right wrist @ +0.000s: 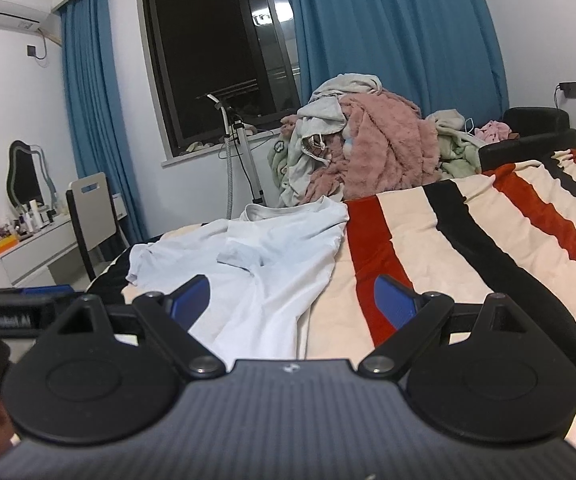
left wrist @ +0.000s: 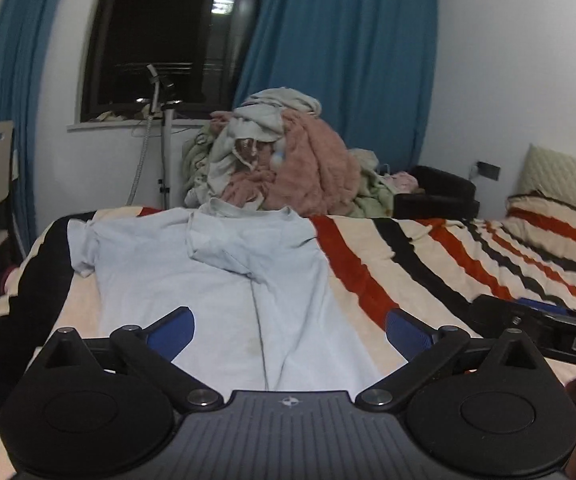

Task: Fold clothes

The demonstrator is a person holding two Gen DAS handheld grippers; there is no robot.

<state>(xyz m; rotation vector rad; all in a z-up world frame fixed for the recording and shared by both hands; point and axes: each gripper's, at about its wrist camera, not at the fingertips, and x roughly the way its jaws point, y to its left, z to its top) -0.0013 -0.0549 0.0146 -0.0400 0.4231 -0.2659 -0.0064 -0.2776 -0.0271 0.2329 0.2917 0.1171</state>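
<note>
Pale blue T-shirt [left wrist: 208, 280] laid lengthwise on the striped blanket [left wrist: 427, 264] of the bed, collar at the far end toward the clothes pile [left wrist: 280, 156], one sleeve already turned in over the chest. The left gripper [left wrist: 289, 334] hovers over the near hem with jaws spread wide and empty. The right gripper [right wrist: 289, 300] sits beside the shirt's long edge, jaws likewise apart and holding nothing.

Judged step: taking hold of the shirt for the next fold. To do it well, each gripper should pinch a single clean edge, both layers together, at matching points either side of the centre crease [left wrist: 258, 320], then lift and carry evenly so the cloth does not skew or drag wrinkles.

The blanket is soft and ridged, so the fabric may catch on it. Beyond the shirt stand blue curtains [left wrist: 339, 60], a dark window [left wrist: 168, 32] and a garment steamer pole [left wrist: 166, 148]; left of the shirt, a chair [right wrist: 92, 212] and cluttered dressing surface [right wrist: 28, 240].
</note>
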